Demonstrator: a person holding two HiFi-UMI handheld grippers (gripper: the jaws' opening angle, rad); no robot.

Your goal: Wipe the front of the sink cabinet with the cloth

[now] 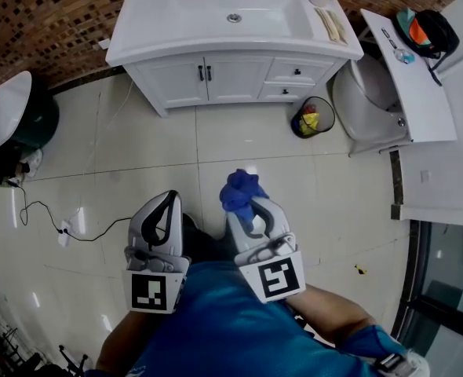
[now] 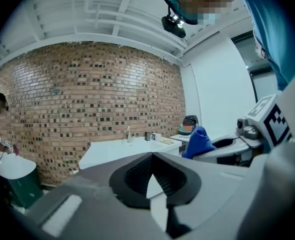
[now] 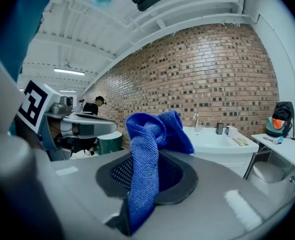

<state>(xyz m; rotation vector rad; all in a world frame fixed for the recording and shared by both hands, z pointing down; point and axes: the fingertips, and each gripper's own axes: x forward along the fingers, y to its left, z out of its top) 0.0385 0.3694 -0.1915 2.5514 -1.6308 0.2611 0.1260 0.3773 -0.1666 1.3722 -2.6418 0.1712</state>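
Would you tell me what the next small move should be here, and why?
Probably step forward and carry the right gripper toward the sink cabinet. Its jaws are shut on the blue cloth, but a stretch of tiled floor separates it from the cabinet doors.

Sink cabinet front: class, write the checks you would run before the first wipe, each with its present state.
1. The cloth is clamped in the right tool: ok.
2. The left tool is empty, jaws together: ok.
3. The cabinet front is shut, nothing hanging open: ok.
4. The cloth reaches the cabinet: not ok, floor lies between.
5. The cloth is damp: cannot tell.
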